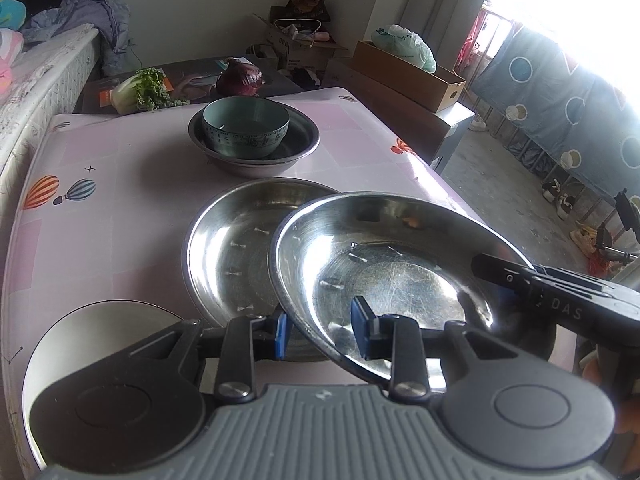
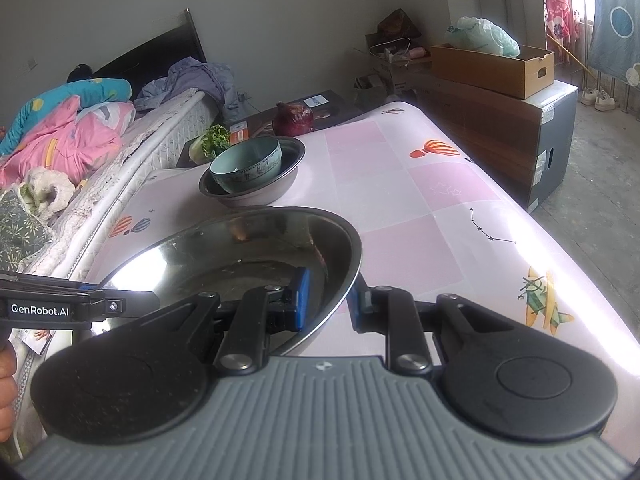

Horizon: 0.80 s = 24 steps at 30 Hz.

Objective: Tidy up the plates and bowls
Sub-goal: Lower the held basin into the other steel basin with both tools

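Note:
Both grippers hold one steel plate (image 1: 400, 272), tilted above the table. My left gripper (image 1: 322, 336) is shut on its near rim. My right gripper (image 2: 330, 300) is shut on its right rim; the same plate shows in the right wrist view (image 2: 240, 252). A second steel plate (image 1: 232, 248) lies on the table partly under the held one. Farther back a teal bowl (image 1: 245, 126) sits inside a steel basin (image 1: 304, 144), also in the right wrist view (image 2: 246, 164). A white plate (image 1: 100, 320) lies at the near left, partly hidden by my left gripper.
The table (image 1: 120, 200) has a pink cloth with balloon prints. A purple onion (image 1: 240, 76) and a cabbage (image 1: 140, 90) lie on a dark stand behind it. A bed (image 2: 60, 140) runs along the left. Cardboard boxes (image 2: 492, 64) stand at the right.

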### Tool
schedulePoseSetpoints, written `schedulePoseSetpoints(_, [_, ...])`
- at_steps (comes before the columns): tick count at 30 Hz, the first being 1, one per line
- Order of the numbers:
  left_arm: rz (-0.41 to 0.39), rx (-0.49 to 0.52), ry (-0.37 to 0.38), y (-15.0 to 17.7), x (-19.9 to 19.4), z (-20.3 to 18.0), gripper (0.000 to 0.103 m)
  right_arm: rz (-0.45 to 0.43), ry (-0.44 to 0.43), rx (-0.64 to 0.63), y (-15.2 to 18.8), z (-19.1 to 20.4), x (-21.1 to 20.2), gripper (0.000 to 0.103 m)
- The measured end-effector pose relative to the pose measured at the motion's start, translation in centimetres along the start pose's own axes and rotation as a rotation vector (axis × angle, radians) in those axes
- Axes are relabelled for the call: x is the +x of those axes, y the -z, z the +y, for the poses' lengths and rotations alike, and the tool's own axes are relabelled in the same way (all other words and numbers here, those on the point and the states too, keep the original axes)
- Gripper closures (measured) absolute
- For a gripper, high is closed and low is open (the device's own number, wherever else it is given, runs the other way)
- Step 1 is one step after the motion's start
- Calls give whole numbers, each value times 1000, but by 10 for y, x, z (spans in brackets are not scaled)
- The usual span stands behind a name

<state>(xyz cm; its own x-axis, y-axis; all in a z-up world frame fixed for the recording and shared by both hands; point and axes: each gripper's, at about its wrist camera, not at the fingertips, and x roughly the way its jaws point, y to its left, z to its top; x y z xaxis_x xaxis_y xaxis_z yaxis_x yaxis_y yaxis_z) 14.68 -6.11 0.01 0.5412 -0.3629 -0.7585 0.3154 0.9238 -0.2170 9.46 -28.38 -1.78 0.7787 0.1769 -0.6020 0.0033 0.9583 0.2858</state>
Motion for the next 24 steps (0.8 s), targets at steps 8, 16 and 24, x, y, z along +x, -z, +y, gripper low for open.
schedulePoseSetpoints(8, [12, -24, -5, -6, 9, 16, 71, 23, -12, -6, -4, 8, 21, 83])
schedulePoseSetpoints(16, [35, -54, -17, -18, 27, 33, 71, 41, -29, -7, -12, 11, 48, 83])
schedulePoseSetpoints(24, [76, -100, -67, -25, 49, 55, 71, 91, -57, -51, -24, 22, 90, 83])
